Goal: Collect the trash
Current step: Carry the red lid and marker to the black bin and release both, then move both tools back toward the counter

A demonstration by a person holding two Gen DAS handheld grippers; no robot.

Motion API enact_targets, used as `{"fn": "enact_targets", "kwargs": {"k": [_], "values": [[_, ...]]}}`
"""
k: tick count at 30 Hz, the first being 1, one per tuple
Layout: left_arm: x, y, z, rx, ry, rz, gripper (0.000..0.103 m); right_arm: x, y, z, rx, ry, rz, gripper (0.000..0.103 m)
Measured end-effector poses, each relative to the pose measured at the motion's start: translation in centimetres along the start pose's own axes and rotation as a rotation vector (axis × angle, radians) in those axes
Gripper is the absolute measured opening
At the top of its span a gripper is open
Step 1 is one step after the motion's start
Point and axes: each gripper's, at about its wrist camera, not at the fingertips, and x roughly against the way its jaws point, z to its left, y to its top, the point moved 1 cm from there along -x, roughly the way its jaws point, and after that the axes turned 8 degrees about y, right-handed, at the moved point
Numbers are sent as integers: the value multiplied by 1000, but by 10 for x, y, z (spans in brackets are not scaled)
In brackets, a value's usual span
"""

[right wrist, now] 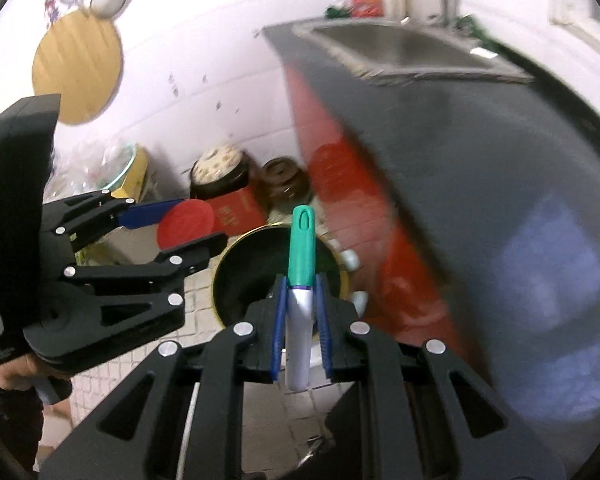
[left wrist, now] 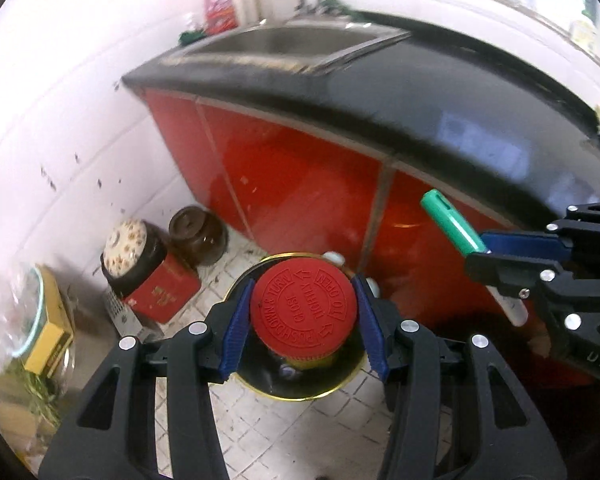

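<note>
My left gripper (left wrist: 303, 316) is shut on a bottle with a red child-proof cap (left wrist: 303, 311), held over a round black bin with a gold rim (left wrist: 296, 394) on the tiled floor. My right gripper (right wrist: 302, 312) is shut on a marker with a green cap and white barrel (right wrist: 301, 280), also above the bin (right wrist: 236, 276). In the left wrist view the right gripper (left wrist: 480, 250) shows at the right with the green marker (left wrist: 452, 222). In the right wrist view the left gripper (right wrist: 176, 232) shows at the left with the red cap (right wrist: 186, 222).
A black counter (left wrist: 440, 92) with a steel sink (left wrist: 292, 44) tops red cabinet doors (left wrist: 300, 188) just behind the bin. Against the white tiled wall stand a red box (left wrist: 160, 292), two dark jars (left wrist: 198, 234) and a yellow box (left wrist: 50, 332). A hand (right wrist: 16, 372) grips the left tool.
</note>
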Motion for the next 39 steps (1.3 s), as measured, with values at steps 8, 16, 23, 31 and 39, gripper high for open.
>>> {"fn": "enact_targets", "kwargs": {"k": [8,16,23,31,39], "values": [[-82,-35,31,56,3,29,49,-99,15,-1,-16,3,100,15],[-123,-47,38,111,-21,86,49,-135,14,-17,-39,-24,151,15],[-128,-49,38,96,-8,93,72,-143,21,-14,-30,-27,154,17],[-120,-52,38,72,24,97,81,-119,21,-2,3,-17,115,56],[-62,-33,32,76,21,30,90,-31,12,15,2,-30,17,72]]}}
